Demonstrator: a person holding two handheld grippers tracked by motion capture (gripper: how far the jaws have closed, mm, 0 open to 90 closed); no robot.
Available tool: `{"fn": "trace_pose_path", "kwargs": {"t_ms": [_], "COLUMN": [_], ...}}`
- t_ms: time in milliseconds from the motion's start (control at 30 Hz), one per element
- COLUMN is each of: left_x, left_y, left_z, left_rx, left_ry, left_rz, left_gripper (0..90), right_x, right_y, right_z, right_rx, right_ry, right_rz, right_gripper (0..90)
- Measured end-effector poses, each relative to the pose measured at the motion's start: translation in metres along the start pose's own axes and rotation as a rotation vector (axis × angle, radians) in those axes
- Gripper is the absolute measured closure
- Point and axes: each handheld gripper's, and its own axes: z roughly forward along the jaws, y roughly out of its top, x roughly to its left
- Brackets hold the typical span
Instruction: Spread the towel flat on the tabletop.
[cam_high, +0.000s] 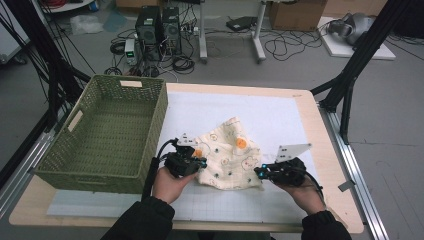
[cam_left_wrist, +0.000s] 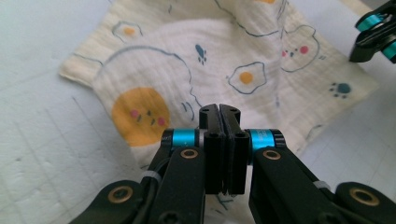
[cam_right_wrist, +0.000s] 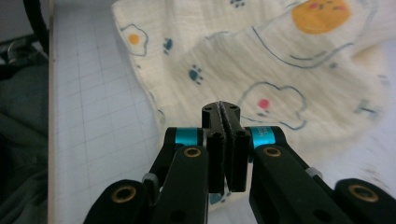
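high view: both tools (cam_high: 204, 162) (cam_high: 258, 172) pinching cloth (cam_high: 227, 152) edges (pinched fabric hidden between jaws)

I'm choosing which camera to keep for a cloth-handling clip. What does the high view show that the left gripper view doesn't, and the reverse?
High view: a green woven basket left of the cloth, both forearms, and computers on the floor beyond the table.

Left gripper view: the left gripper up close, jaws shut on the cloth's near edge, with the egg and paw prints sharp.

Both: the cream printed cloth and the right gripper.

cloth (cam_left_wrist: 196, 70): top edge cut off | near hem hidden behind tongs
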Motion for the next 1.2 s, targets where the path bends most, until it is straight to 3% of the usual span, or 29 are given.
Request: {"fn": "trace_pose_path", "kwargs": {"t_ms": [100,200,333,500,667,767,833,900,967,1200], "left_x": [0.004,0.007,0.008,0.009,0.010,0.015,0.019,0.019,0.017,0.011], "left_y": [-0.005,-0.010,-0.010,-0.009,-0.009,-0.014,-0.019,-0.023,-0.025,-0.025], "left_z": [0.016,0.035,0.042,0.033,0.012,0.008,0.011,0.018,0.020,0.017], "left_rx": [0.019,0.050,0.042,0.024,-0.036,-0.015,0.024,0.064,0.050,0.082], "left_ry": [-0.004,-0.001,0.000,0.009,0.006,0.018,0.023,0.026,0.033,-0.005], "left_rz": [-0.012,-0.018,-0.013,0.008,0.002,0.000,-0.005,0.002,0.011,0.034], "left_gripper": [87.9,87.8,87.6,83.5,75.8,73.7,74.8,80.1,85.8,88.9], "right_x": [-0.001,-0.005,-0.006,-0.006,-0.004,-0.004,-0.003,-0.003,-0.005,-0.001], "right_y": [0.001,-0.005,-0.010,-0.016,-0.028,-0.030,-0.030,-0.030,-0.031,-0.038], "right_z": [0.021,0.034,0.030,0.012,0.003,0.007,0.012,0.013,0.012,-0.003], "right_rx": [0.070,0.127,0.108,0.045,0.051,0.073,0.102,0.100,0.099,0.115], "right_ry": [0.019,0.028,0.019,-0.010,-0.013,-0.016,-0.016,-0.030,-0.013,-0.003], "right_rz": [-0.016,-0.001,0.011,0.030,0.040,0.042,0.032,0.024,0.035,0.027], "right_gripper": [89.2,89.1,86.3,78.7,69.1,66.6,67.9,76.2,86.9,88.9]}}
